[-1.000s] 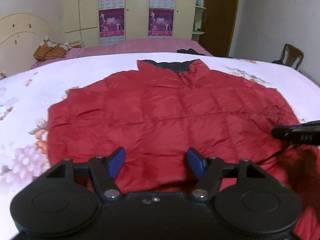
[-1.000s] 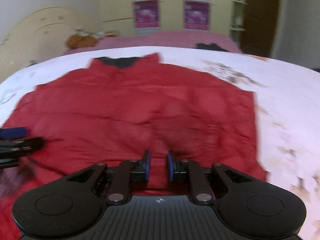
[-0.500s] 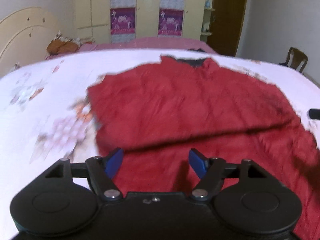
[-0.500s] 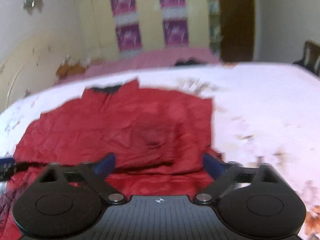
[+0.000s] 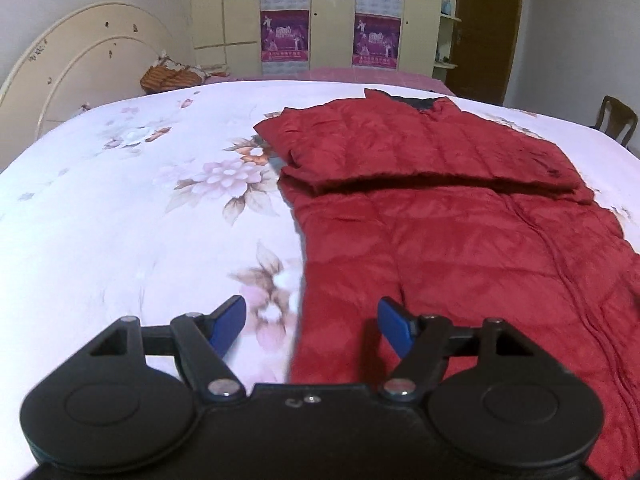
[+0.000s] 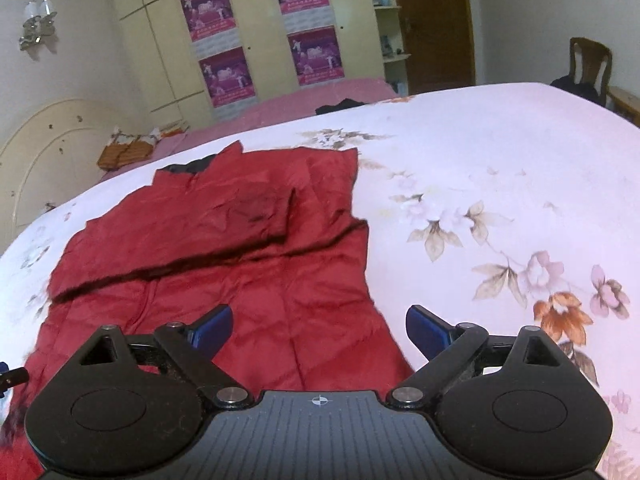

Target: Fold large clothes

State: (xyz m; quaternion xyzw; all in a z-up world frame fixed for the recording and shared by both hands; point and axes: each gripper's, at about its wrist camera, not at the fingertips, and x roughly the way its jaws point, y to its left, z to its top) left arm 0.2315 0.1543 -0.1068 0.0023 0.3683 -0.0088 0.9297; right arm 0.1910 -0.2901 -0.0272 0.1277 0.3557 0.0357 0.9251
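A red down jacket (image 5: 460, 240) lies flat on the bed, its dark collar (image 5: 412, 102) at the far end. A folded layer (image 5: 420, 152) crosses its chest. My left gripper (image 5: 310, 312) is open above the jacket's left edge, with one blue pad over the sheet and the other over red cloth. In the right wrist view the jacket (image 6: 240, 280) fills the left half. My right gripper (image 6: 319, 316) hangs open over its right edge, gripping nothing. The left gripper's tip (image 6: 12, 374) shows at that view's far left.
The floral white bedsheet (image 5: 120, 220) spreads wide on both sides of the jacket. A cream headboard (image 5: 60, 80) stands at the left, a wardrobe with purple posters (image 5: 284, 36) behind. A pink bed with a cloth pile (image 5: 168, 76), a wooden chair (image 6: 590, 60) and a door (image 6: 432, 28) lie beyond.
The right gripper has gone from shut to wide open. The left hand has slid left to the jacket's left edge and the right hand right to its right edge.
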